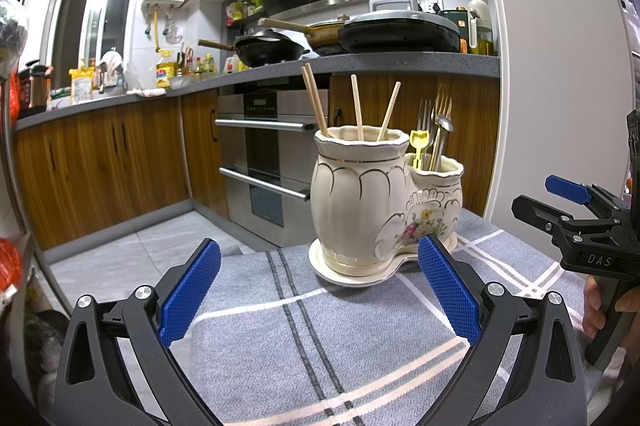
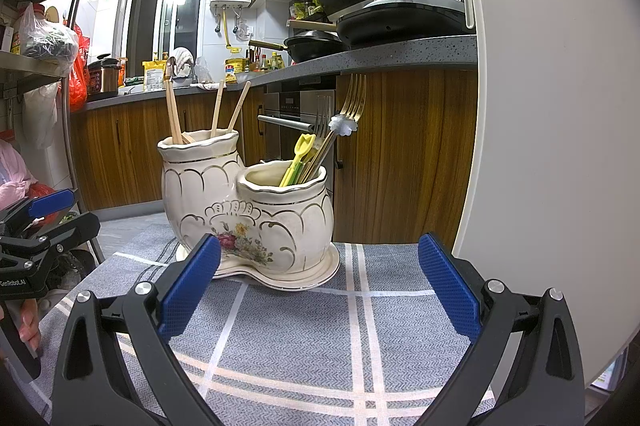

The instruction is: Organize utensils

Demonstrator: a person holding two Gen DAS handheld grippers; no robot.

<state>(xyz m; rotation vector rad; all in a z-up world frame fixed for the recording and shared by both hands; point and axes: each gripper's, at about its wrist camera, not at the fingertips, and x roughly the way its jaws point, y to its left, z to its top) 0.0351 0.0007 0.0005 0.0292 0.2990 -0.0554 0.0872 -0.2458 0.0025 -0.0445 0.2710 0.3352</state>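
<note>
Ahead of both my grippers stands a cream ceramic holder (image 2: pixel 248 210) with two joined pots, resting on its own saucer on a grey checked cloth (image 2: pixel 304 338) that covers the surface. Just beyond my left gripper (image 1: pixel 319 292), the taller pot holds four wooden chopsticks (image 1: pixel 356 108), standing loosely and leaning in different directions. Just beyond my right gripper (image 2: pixel 320 292), the shorter pot holds several metal forks (image 2: pixel 352 102), a yellow plastic utensil (image 2: pixel 300 156) and a piece with a white flower-shaped top (image 2: pixel 342 125).

As far as I can judge, the sorting looks finished or nearly so: every utensil I can see is already in a pot, chopsticks in one and forks in the other, and no loose utensil lies on the cloth in either view. Whether anything waits outside the views I cannot tell.

My left gripper is spread wide, blue pads (image 1: pixel 191 292) far apart, holding nothing and touching nothing; the holder sits just past its tips, slightly toward the right finger. My right gripper is likewise spread wide and empty, hovering over the cloth with the holder just beyond its left finger. Each gripper shows at the edge of the other's view, held by a hand (image 1: pixel 596 306).
</note>
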